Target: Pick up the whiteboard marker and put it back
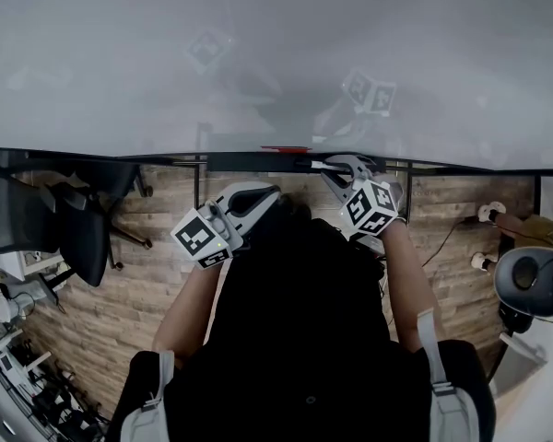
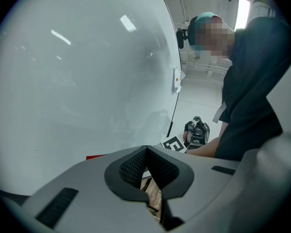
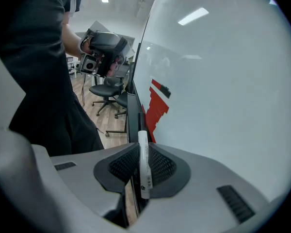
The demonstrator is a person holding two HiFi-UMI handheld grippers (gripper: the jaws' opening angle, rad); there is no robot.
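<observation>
Gripping white whiteboard marker [image 3: 143, 154] in right tool [image 3: 142, 176], pinched upright between pads, close to whiteboard [image 3: 223, 81] over its black tray [image 3: 132, 115]. Nothing in left tool [image 2: 146, 174], jaws together. Readable only from gripper views; from head view, just both tools up at tray.

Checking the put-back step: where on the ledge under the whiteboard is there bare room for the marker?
The ledge looks bare left of the red object, above the left gripper. It is crowded at the right end, where the right gripper holds the marker beside that red object.
</observation>
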